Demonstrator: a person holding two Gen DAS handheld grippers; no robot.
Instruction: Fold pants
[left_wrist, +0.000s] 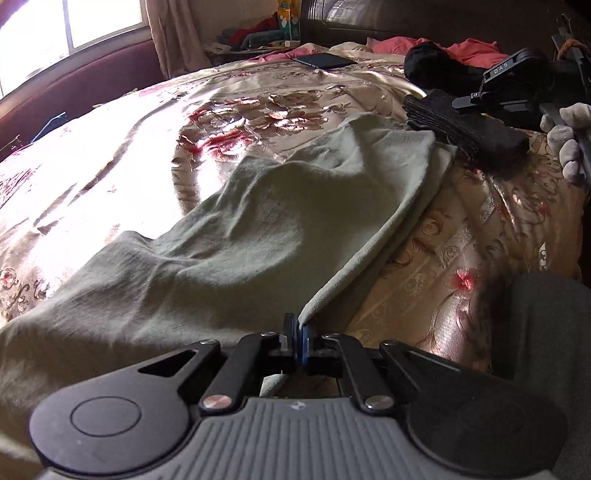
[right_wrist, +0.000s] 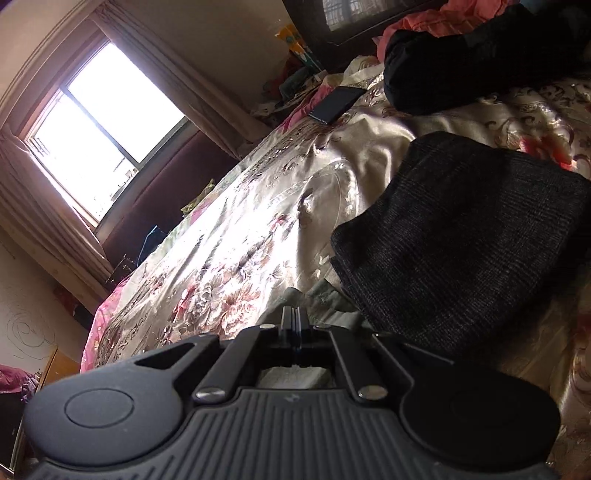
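While the grey-green pants (left_wrist: 236, 236) lie on the bed (left_wrist: 110, 177), my left hand-held gripper (left_wrist: 296, 332) pinches their edge. My right hand-held gripper (right_wrist: 294, 325) is closed beside the pants, near folded dark clothing (right_wrist: 461, 236).

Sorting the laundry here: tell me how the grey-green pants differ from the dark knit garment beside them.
The grey-green pants are pale, smooth and spread out in loose wrinkles; the dark knit garment is near-black, ribbed and folded into a compact block. The left gripper pinches the pants' edge; nothing holds the knit. Both lie on the floral bedspread.
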